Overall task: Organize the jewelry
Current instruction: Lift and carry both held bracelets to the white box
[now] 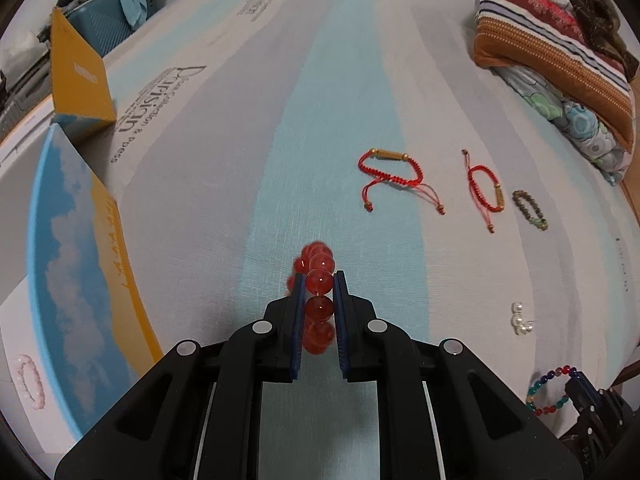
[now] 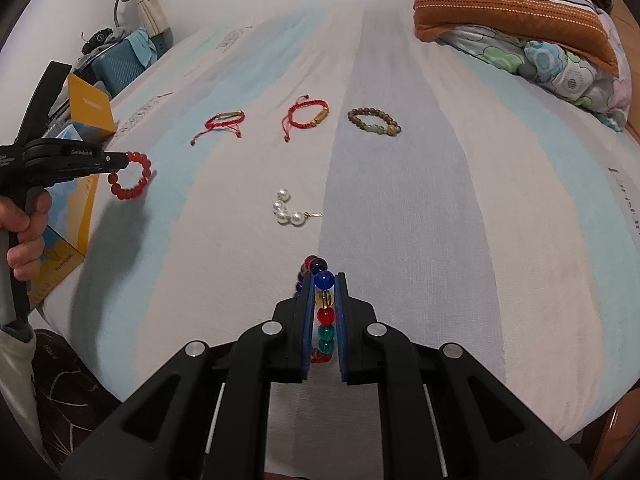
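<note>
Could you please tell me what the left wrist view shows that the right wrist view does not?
Only the left wrist view shows the pink bracelet lying in the sky-print box. Only the right wrist view shows the person's hand on the left gripper's handle. Both show the red bead bracelet clamped in the left gripper, the multicolour bracelet clamped in the right gripper, and the pearl piece.

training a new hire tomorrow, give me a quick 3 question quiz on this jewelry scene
1. True or false: the left gripper holds a red bead bracelet.
2. The right gripper is shut on: A) pearl piece B) multicolor bead bracelet C) brown bead bracelet
3. How many red cord bracelets lie on the bed sheet?

Key: 1 true; 2 B; 3 two, one left of the other.
</note>
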The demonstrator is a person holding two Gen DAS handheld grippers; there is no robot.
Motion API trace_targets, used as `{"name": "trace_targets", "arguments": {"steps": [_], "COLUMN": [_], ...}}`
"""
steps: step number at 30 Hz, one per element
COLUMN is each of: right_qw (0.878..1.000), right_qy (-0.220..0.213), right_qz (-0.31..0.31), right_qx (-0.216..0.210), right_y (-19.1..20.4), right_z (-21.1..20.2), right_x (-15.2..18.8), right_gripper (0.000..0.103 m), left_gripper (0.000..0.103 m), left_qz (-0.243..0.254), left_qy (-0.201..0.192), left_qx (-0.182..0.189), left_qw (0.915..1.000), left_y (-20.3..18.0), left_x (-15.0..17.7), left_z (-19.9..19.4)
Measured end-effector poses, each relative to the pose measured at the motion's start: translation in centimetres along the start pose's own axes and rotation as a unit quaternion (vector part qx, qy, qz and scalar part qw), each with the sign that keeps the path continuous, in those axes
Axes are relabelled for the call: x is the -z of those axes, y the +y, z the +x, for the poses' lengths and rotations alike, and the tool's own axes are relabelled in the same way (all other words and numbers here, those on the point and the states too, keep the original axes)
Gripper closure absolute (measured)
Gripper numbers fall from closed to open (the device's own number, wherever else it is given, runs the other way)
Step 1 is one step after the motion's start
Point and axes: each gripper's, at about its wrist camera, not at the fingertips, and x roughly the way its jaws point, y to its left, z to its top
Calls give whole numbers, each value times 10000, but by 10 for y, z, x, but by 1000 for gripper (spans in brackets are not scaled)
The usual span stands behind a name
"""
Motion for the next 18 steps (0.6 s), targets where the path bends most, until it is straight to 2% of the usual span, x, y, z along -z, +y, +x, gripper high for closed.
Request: {"name": "trace_targets", "arguments": {"steps": [11, 18], "right_qw": [9995, 9980], "right_qy": [-234, -526], "right_qz": [-33, -105], "right_qx": [214, 330], "right_y": [12, 26], "right_z": [-15, -34], "right_x": [-23, -48], "right_gripper": [94, 94], "left_gripper": [90, 90], "left_qz": [148, 284], "left_qy": [-150, -303], "left_qx": [83, 104], "left_qw": [9997, 9991], "left_y": [-6, -8], "left_x": [2, 2], "left_z": [-27, -53]}}
